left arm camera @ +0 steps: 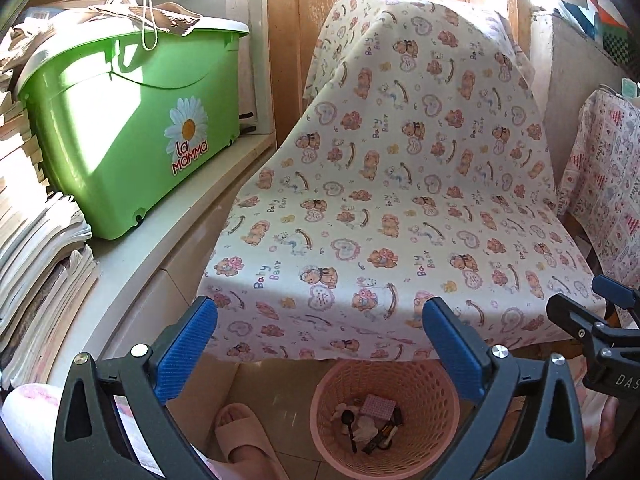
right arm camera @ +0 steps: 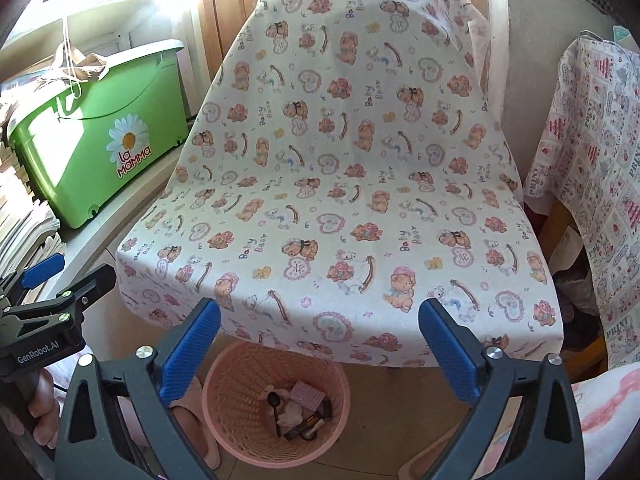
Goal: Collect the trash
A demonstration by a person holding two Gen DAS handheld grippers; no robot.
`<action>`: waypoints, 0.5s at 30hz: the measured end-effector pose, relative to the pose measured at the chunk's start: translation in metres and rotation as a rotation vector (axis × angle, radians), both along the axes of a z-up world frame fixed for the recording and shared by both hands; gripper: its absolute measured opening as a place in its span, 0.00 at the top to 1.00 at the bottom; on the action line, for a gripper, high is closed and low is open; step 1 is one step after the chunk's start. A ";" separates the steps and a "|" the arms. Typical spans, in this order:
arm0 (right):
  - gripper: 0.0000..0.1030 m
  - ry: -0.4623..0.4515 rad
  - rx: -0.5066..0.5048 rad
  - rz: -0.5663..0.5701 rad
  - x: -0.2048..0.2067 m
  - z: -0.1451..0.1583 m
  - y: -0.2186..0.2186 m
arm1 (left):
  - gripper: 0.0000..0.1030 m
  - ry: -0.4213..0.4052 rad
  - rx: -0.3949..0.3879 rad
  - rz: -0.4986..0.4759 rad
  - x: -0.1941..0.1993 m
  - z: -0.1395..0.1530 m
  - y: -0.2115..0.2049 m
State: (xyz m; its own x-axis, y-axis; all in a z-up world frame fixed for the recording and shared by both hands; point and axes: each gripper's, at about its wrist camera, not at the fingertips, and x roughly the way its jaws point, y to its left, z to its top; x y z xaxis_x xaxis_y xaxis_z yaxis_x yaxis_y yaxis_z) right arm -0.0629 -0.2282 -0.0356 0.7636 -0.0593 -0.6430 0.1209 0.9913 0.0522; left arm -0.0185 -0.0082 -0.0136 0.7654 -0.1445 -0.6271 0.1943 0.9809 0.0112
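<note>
Hovering side by side over a pink mesh wastebasket [left arm camera: 384, 412] on the tiled floor, the left gripper [left arm camera: 320, 344] & right gripper [right arm camera: 320, 344] both point downward w/ blue pads spread wide apart, nothing between them. Inside the basket lie bits of trash: a black spoon [right arm camera: 275, 410], a pink dotted box [right arm camera: 306, 395], crumpled tissue, small dark items. Just behind stands a chair draped in teddy-bear cloth [right arm camera: 340, 168], its front edge overhanging the basket. At left, a green bin [left arm camera: 128, 128] sits on a white shelf beside stacked papers [left arm camera: 36, 248]. A slippered foot [left arm camera: 244, 436] rests beside the basket.
</note>
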 end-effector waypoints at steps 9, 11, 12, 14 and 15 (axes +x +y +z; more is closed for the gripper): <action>0.01 -0.042 -0.006 -0.011 -0.007 0.010 -0.002 | 0.01 -0.068 0.024 -0.010 -0.008 0.007 -0.003; 0.01 -0.045 -0.002 -0.010 -0.008 0.010 -0.002 | 0.01 -0.069 0.022 -0.013 -0.008 0.006 -0.003; 0.01 -0.047 -0.005 -0.011 -0.007 0.010 -0.002 | 0.01 -0.068 0.023 -0.015 -0.007 0.006 -0.004; 0.01 -0.049 -0.015 -0.013 -0.007 0.011 -0.002 | 0.01 -0.063 0.029 -0.012 -0.006 0.005 -0.005; 0.01 -0.049 -0.020 -0.014 -0.007 0.011 -0.002 | 0.01 -0.060 0.030 -0.012 -0.006 0.005 -0.005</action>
State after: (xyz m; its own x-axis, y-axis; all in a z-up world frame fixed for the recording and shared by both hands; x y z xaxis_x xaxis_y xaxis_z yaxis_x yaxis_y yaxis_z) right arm -0.0695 -0.2300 -0.0247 0.7930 -0.0824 -0.6036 0.1323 0.9905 0.0386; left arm -0.0242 -0.0130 -0.0088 0.8001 -0.1352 -0.5844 0.2037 0.9776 0.0527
